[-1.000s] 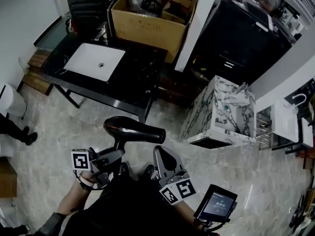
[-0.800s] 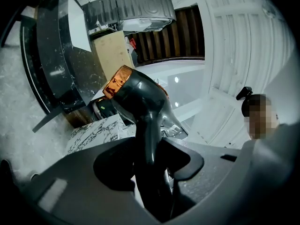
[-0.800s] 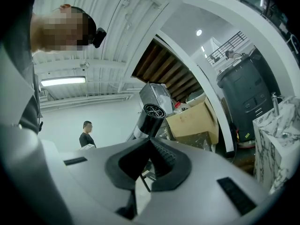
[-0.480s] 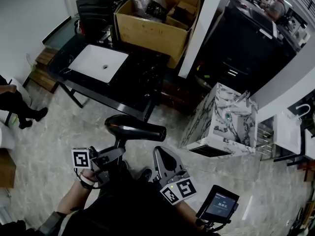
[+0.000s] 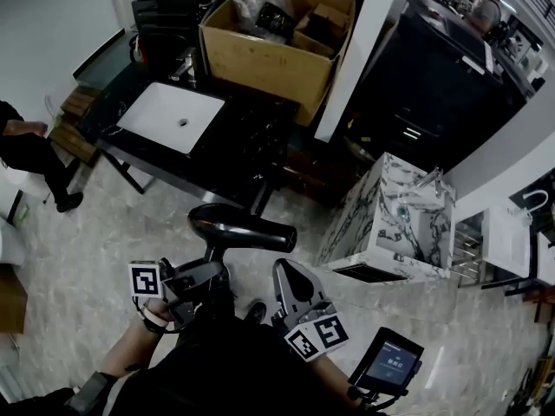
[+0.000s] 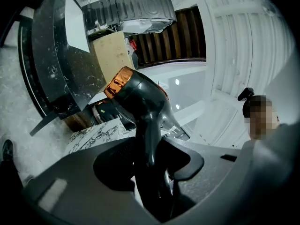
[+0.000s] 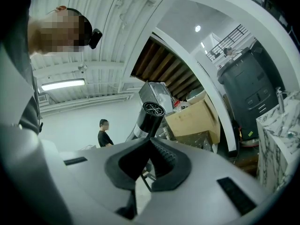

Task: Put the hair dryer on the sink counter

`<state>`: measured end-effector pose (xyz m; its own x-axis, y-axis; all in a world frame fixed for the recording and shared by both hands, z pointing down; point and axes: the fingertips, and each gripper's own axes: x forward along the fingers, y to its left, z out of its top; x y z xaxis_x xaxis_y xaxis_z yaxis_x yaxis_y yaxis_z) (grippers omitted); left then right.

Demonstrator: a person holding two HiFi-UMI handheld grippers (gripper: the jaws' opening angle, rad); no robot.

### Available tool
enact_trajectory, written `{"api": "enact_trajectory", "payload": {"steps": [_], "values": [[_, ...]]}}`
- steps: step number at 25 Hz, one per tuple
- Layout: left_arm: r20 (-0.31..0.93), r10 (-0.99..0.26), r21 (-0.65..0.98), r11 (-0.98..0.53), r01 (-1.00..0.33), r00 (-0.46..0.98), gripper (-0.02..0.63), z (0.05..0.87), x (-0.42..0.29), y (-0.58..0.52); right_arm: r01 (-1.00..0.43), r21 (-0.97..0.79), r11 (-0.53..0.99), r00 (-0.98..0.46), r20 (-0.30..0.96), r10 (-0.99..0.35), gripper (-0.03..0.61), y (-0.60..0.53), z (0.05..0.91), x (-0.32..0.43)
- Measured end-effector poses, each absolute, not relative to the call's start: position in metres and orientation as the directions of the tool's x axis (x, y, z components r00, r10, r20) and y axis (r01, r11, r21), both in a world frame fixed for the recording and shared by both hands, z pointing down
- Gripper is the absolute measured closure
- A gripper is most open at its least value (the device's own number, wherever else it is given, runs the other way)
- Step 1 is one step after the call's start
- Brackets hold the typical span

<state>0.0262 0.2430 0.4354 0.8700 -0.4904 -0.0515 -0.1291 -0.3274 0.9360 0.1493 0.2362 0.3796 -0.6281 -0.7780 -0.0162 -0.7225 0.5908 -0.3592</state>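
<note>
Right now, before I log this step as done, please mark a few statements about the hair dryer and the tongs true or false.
1. The left tongs clamp the hair dryer by its handle. True.
2. The hair dryer rests on the sink counter. False: it is held over the floor, short of the counter.
3. The right tongs grip the dryer's nozzle. False: they hold nothing.
4. A cardboard box stands at the sink counter's far side. True.
</note>
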Motion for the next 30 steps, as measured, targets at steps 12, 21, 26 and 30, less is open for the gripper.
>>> {"api": "enact_trajectory", "payload": {"steps": [12,21,26,30], "values": [[-0.082,-0.462,0.933,-0.347,-0.095,0.883,0.437,0.431,-0.004,0.164,-0.750,-0.354,0.559,-0.599,0.004,-0.800,0.583,0.160,0.381,0.115],[-0.045,-0.464,0.940,-0.318,-0.119,0.885,0.437,0.445,-0.041,0.113,-0.755,-0.382,0.533,-0.593,0.048,-0.804,0.583,0.115,0.396,0.079],[-0.048,-0.460,0.943,-0.314,-0.111,0.887,0.437,0.445,-0.067,0.090,-0.772,-0.372,0.515,-0.575,0.064,-0.816,0.583,0.093,0.393,0.055],[-0.043,-0.426,0.937,-0.330,-0.111,0.904,0.437,0.452,-0.082,0.076,-0.790,-0.359,0.497,-0.556,0.078,-0.828,0.583,0.083,0.392,0.039]]}}
